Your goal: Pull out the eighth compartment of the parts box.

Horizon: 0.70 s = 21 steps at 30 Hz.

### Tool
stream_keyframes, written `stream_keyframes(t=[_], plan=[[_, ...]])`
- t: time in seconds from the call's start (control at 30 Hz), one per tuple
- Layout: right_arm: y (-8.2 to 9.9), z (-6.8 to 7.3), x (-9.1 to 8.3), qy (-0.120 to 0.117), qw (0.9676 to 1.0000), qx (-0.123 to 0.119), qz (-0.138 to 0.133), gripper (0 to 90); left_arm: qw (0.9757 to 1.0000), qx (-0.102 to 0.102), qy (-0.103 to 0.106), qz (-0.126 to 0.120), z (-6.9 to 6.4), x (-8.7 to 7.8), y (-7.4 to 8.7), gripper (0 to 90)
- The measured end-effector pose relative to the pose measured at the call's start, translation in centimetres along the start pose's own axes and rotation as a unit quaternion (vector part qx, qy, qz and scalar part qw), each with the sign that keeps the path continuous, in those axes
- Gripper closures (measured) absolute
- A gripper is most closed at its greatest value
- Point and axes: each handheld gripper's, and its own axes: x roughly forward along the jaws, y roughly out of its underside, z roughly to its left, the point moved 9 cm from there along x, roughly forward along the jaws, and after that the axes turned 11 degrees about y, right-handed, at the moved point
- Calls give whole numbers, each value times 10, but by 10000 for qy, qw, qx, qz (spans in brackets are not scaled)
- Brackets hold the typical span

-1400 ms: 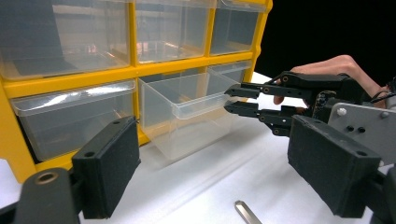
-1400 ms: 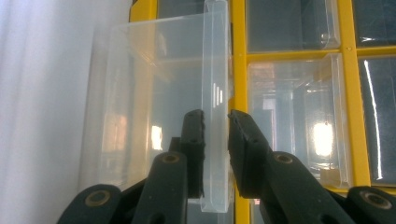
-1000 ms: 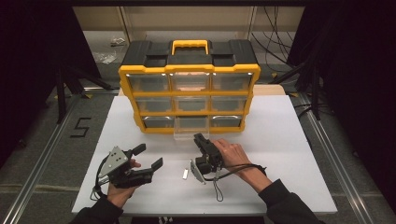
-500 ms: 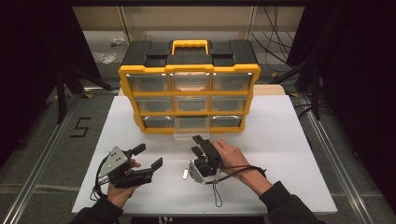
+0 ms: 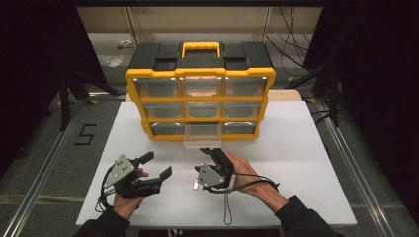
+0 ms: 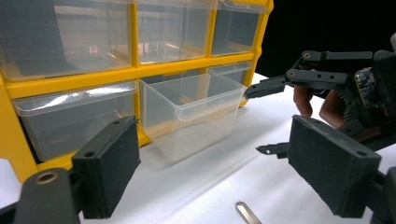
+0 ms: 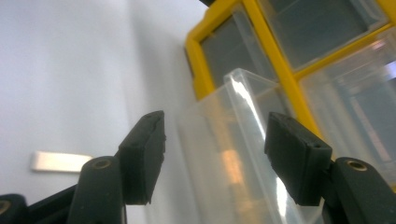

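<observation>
The right hand-held gripper (image 5: 210, 153), jaws just opening and empty, faces the pulled-out clear drawer (image 5: 201, 140) at the desk's (image 5: 306, 163) twelve o'clock, and should square up on its front lip before squeezing; left hand-held gripper (image 5: 158, 165) waits open.

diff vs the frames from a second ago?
The right gripper has lifted off the small metal strip and moved toward the pulled-out clear drawer; its jaws have just been opening, nothing between them. The strip lies free on the table. Left gripper and organizer unchanged.
</observation>
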Motion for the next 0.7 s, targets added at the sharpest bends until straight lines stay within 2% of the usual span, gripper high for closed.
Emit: stream_keyframes(t=[0.13,0.27,0.47,0.7], plan=[[-4,3,-2,-329,9985,437,20,374,10000,5,2,-13,0,0,0,161],[-8,5,-4,-612,9947,827,74,364,10000,3,2,-9,0,0,0,161],[-10,8,-5,-816,9902,1119,158,361,10000,6,1,-6,0,0,0,161],[-11,10,-5,-1051,9826,1505,295,360,10000,1,6,5,0,1,0,161]])
